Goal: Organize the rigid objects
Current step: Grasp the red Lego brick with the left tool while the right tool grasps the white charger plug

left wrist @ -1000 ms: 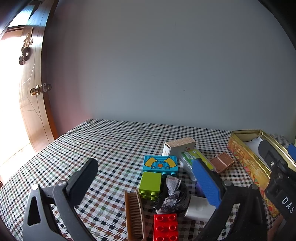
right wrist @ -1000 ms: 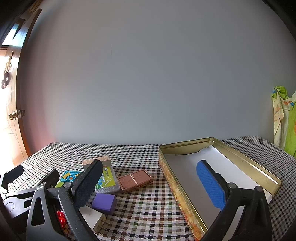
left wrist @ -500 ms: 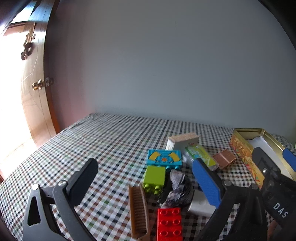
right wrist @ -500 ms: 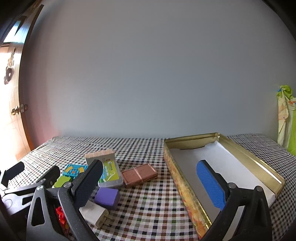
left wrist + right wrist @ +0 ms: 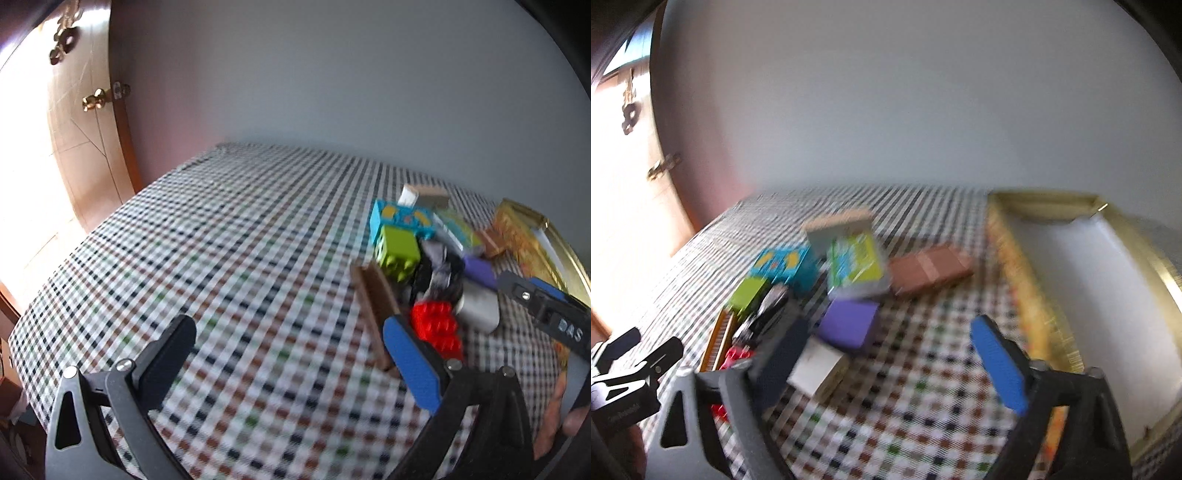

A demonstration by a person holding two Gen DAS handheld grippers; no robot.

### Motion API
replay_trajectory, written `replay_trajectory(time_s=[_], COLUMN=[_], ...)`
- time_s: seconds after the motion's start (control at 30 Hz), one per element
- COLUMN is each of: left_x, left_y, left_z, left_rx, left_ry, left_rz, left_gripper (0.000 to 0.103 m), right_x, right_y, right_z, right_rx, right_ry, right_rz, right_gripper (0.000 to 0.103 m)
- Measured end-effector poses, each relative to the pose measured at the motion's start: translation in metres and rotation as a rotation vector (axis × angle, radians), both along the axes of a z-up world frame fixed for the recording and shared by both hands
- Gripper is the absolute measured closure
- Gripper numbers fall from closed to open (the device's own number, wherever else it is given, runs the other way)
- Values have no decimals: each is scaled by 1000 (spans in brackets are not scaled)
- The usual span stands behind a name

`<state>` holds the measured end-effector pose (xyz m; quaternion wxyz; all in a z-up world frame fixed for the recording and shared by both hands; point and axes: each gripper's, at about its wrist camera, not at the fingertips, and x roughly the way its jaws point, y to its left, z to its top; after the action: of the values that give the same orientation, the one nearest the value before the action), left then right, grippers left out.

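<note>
Checkered tabletop (image 5: pixel 229 258), blurry. Your two grippers, left (image 5: pixel 291 354) and right (image 5: pixel 886 354), both gape empty. One gold tin (image 5: pixel 1027 258) along the right edge; beside it one pile: three toy bricks—red (image 5: pixel 437 326), green (image 5: pixel 397 251), blue (image 5: pixel 400 221)—one purple block (image 5: pixel 849 323), one brown bar (image 5: pixel 931 269).

Bright daylight floods in from the overexposed doorway (image 5: pixel 33 155) at left, washing it white, while motion blur smears the checked tablecloth (image 5: pixel 923 417) and fisheye distortion curves and darkens both views' edges.
</note>
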<state>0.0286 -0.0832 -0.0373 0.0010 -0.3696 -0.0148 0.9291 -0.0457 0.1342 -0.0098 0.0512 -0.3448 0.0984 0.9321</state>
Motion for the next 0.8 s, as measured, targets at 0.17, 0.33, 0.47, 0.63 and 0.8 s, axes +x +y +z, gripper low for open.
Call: replay_trajectory(time_s=[0.17,0.33,0.47,0.63,0.8], left_x=[7,11,7,7,9], left_y=[0,8,18,31,49], left_z=[-8,-8,-12,-8,-3], left_rx=[-27,16,49,112,157], left_ry=[-45,-67,-102,-122,-134], left_rz=[-53,-134,-166,-217,-267], left_gripper=[0,0,1,17,17], right_x=[-10,-18,-21,-15,0], right_y=[-8,-37,-54,-58,-41], right_z=[-15,-23,-24,-26,-17], right_rx=[-70,4,75,109,139], right_ry=[-85,-142,-153,-152,-125], right_rz=[95,190,241,262,282], right_gripper=[24,24,34,41,41])
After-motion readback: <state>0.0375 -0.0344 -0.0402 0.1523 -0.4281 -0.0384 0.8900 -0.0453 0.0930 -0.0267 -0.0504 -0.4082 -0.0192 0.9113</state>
